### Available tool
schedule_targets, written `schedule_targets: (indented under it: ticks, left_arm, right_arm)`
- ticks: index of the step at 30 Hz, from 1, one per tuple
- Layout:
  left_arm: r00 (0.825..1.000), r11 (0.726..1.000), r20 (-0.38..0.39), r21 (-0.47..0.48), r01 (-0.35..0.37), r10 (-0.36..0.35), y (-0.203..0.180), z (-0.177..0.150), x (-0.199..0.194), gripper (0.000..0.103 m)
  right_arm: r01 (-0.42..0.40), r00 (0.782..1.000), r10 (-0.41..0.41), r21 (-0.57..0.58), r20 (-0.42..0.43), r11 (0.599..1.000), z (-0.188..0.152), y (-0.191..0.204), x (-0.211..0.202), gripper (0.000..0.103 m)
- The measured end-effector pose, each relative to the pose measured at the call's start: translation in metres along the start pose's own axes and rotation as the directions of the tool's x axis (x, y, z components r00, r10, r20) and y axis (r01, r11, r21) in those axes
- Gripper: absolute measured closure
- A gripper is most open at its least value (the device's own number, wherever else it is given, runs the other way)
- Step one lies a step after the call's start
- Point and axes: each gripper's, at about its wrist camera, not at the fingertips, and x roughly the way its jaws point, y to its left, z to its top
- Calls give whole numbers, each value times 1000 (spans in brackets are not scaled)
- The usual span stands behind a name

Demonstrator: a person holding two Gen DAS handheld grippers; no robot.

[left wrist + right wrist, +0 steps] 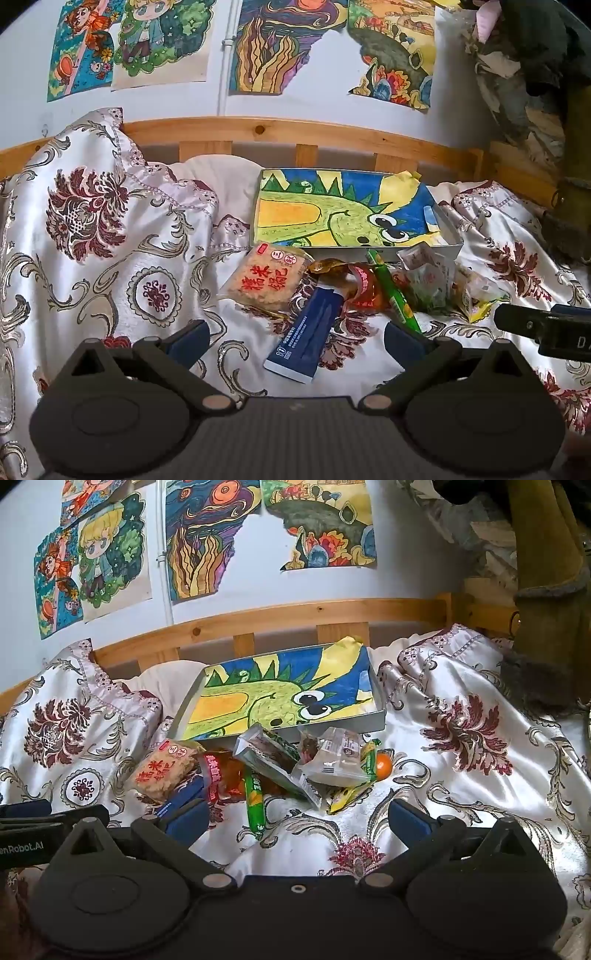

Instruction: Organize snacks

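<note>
Both views are taken from just behind a gripper's spread fingers, angled downward over a patterned bedspread [110, 258] toward a wooden bed rail [295, 136] and a wall hung with drawings [199, 546]. The snack pile [351, 284] and shallow box [376, 716] are shared by both, seen close. The left view is set further left; the right gripper [546, 332] is caught at its right edge, the left gripper [44, 827] at the other's left edge.

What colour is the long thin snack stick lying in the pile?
Bright green with yellow markings: the snack stick shows best in the right wrist view.
</note>
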Motion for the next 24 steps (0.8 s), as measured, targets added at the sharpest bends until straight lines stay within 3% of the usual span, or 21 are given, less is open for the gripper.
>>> schedule_targets:
  ticks: [24]
  left_arm:
    - [1000,1000,0,-4,1,-1,1,1,0,0]
  right_arm:
    - [0,1000,0,-10,-9,1000,3,0,-1,1]
